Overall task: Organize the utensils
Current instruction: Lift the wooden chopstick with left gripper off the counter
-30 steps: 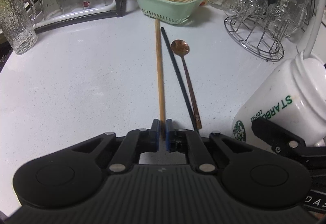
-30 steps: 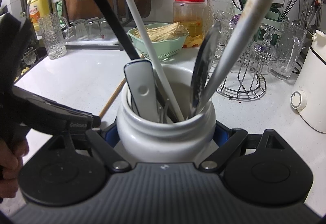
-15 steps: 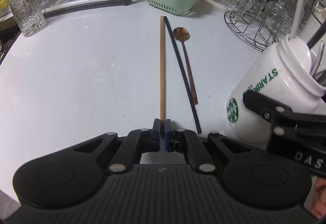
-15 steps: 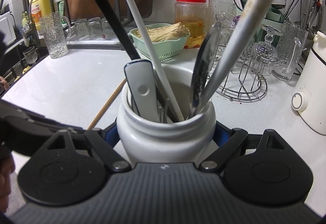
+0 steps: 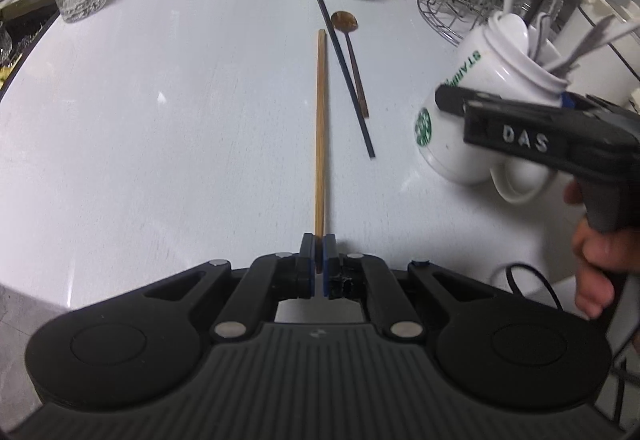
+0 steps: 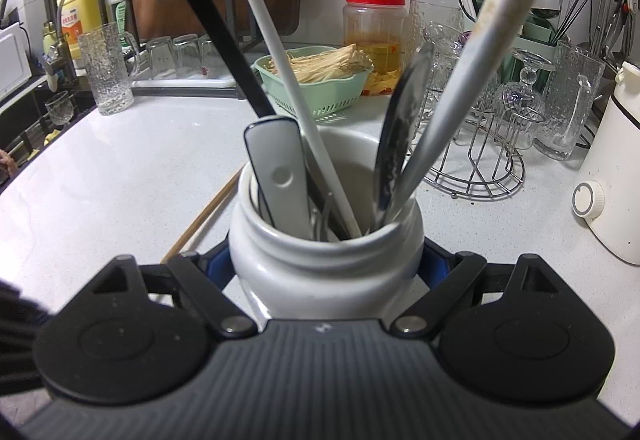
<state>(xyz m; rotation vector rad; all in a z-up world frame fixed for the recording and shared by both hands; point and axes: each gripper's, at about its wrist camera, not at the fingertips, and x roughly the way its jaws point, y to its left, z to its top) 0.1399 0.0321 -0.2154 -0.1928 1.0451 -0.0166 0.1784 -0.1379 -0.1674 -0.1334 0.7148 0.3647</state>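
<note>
White speckled bench (image 5: 160,100) fills the scene, with glassware and a drying rack along its far edge. Near the middle, a long wooden chopstick (image 5: 320,128) is pinched at its near end by the left tool (image 5: 319,254), whose blue pads are closed on it; whether its far tip rests on the bench or hangs just clear I cannot tell. Just to its right lie a dark blue chopstick (image 5: 345,74) and a brown long-handled spoon (image 5: 352,56), side by side on the bench. Further right, the right tool (image 6: 326,260) clamps a white ceramic mug with a green logo (image 5: 460,112), tilted and already crowded with handles.

Held so close to one end, the wooden chopstick could pivot or slip while being swung toward the mug. Its free tip might knock the dark chopstick or spoon aside. At the crowded mouth (image 6: 332,236) it could jam against the standing handles, and the tilted mug could spill them.
</note>
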